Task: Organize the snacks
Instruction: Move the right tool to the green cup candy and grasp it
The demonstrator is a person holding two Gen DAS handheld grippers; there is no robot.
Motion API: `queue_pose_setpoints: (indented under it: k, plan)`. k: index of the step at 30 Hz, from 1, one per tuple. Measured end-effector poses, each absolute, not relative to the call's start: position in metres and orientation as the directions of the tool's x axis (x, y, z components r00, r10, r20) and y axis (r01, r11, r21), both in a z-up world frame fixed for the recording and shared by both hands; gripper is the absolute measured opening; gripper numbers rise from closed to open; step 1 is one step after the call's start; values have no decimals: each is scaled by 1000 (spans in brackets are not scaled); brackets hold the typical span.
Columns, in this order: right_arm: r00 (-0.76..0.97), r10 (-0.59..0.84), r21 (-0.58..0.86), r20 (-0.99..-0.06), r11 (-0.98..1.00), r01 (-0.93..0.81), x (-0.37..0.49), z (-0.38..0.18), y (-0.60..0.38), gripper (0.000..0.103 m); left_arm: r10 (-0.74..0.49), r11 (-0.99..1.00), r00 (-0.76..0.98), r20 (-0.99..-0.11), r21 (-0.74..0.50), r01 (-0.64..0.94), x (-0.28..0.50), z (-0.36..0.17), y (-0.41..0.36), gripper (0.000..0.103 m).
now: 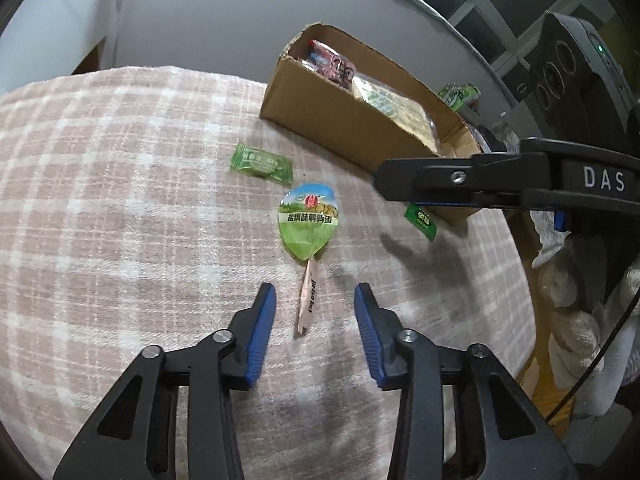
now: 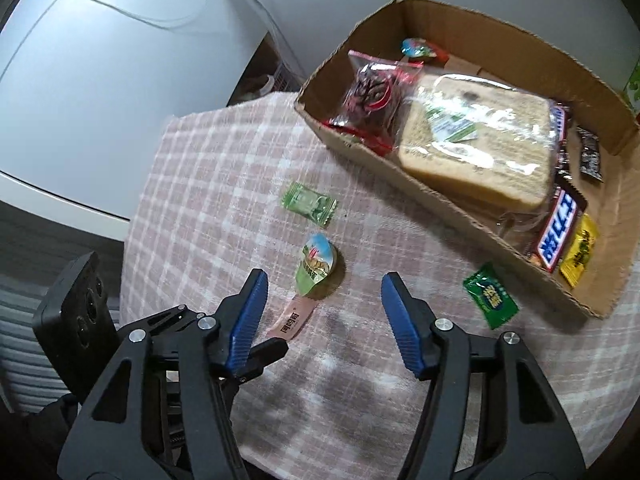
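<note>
On the pink checked cloth [image 1: 120,200] lie a green egg-shaped snack pack [image 1: 309,222] [image 2: 318,266], a thin pink stick pack [image 1: 307,300] [image 2: 294,316] below it, a light green candy [image 1: 262,162] [image 2: 308,203] and a dark green sachet [image 1: 420,220] [image 2: 490,295]. My left gripper [image 1: 315,298] is open and empty, its fingers either side of the stick pack. My right gripper [image 2: 323,286] is open and empty just short of the egg pack; it shows side-on in the left wrist view [image 1: 460,184]. The cardboard box [image 1: 340,120] [image 2: 440,208] holds several snacks.
In the box are a wrapped bread slice [image 2: 476,140], a red bag [image 2: 372,96], a Snickers bar [image 2: 558,232] and small sachets. The table edge drops off at right in the left wrist view, with a window and stuffed items beyond. A white desk [image 2: 100,80] lies left.
</note>
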State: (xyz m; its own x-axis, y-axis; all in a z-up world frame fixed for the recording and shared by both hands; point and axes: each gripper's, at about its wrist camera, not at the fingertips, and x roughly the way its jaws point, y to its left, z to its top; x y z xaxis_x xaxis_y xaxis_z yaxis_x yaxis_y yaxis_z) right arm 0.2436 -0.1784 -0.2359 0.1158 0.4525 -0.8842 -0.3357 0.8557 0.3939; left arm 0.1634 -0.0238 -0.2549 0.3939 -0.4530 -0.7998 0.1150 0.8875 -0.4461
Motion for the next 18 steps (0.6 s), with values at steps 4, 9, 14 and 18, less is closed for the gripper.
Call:
queue_pose_setpoints:
  k: [4, 9, 14, 18]
  plan:
    - [94, 432, 373, -897, 853, -364, 245, -248, -165, 57, -448, 890, 400, -799, -441, 117, 164, -256, -26, 31]
    - [71, 411, 354, -909, 851, -387, 248, -262, -150, 53, -449, 889, 402, -798, -442, 116, 164, -260, -30, 30]
    - [60, 372, 317, -926, 855, -411, 249, -276, -136, 43, -437, 897, 392, -809, -422, 128, 163, -264, -41, 24]
    - [49, 342, 292, -938, 860, -418, 248, -286, -131, 39, -426, 902, 390, -816, -415, 116, 161, -269, -45, 19]
